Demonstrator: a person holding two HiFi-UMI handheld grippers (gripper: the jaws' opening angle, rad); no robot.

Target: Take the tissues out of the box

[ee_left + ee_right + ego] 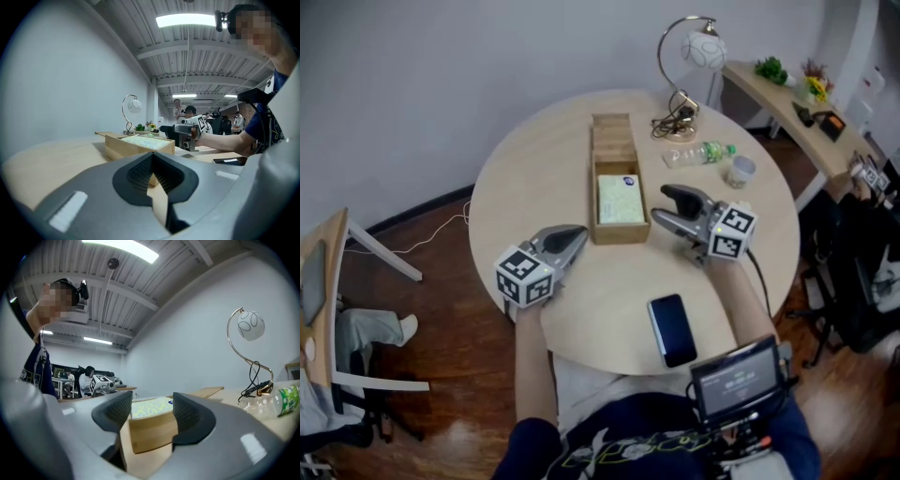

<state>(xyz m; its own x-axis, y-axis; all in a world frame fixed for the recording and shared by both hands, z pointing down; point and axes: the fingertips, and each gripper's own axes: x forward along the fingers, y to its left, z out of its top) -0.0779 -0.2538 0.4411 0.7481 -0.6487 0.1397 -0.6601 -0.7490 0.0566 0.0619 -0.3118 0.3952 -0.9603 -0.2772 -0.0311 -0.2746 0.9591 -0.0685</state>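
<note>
The tissue pack (621,199), pale green and yellow with a small dark mark at one corner, lies flat in the near half of the wooden box (613,141). Its top sits level with the rim. The far half of the box shows only bare wood. The box is long and narrow and stands near the middle of the round table (534,164), with its length running away from the person.

The right gripper (664,207) rests on the table just to the right of the box's near end and points at it. Its jaws are released and stand apart. The right gripper view shows the box corner and the pack beyond the gap, with nothing pressed between the pads. The left gripper (575,236) lies on the table at the other side, and its tips are just beside the box's near-left corner. Its jaws are clenched together and hold nothing.

A dark phone (672,329) lies face up near the table's front edge, between the two forearms. At the far side of the table stand a lamp (689,52) with a curved stem and a round white shade, a plastic bottle (698,154) lying on its side, and a small clear cup (741,170).
</note>
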